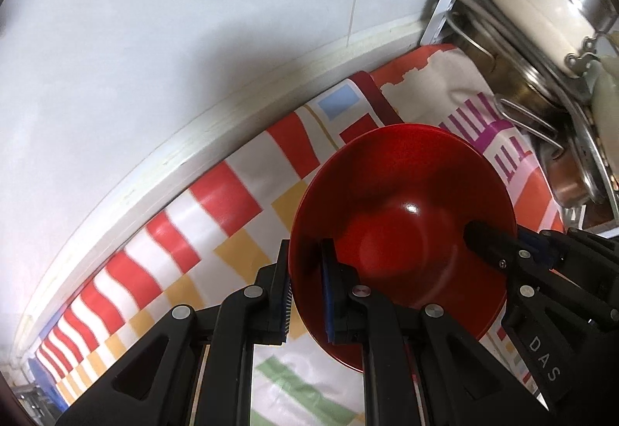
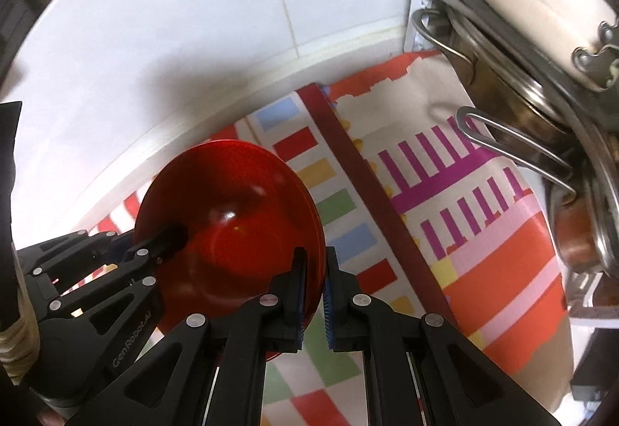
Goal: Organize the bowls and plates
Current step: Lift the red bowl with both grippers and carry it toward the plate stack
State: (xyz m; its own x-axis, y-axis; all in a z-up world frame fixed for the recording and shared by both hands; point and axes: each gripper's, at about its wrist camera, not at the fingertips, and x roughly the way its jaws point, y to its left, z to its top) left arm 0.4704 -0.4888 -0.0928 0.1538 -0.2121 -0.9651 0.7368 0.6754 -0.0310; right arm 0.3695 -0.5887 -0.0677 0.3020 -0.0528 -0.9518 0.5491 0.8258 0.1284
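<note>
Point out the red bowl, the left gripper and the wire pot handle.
red bowl [image 1: 406, 194]: left wrist view, inner wall.
left gripper [image 1: 305, 283]: left wrist view, midway between fingertips.
wire pot handle [image 2: 510, 145]: right wrist view, loop's upper bar.

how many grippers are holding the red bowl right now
2. The left gripper pinches the rim of the red bowl on its left side, one finger inside and one outside. The right gripper pinches the opposite rim the same way.

Cookware [image 1: 549, 19] cut off at right
</note>
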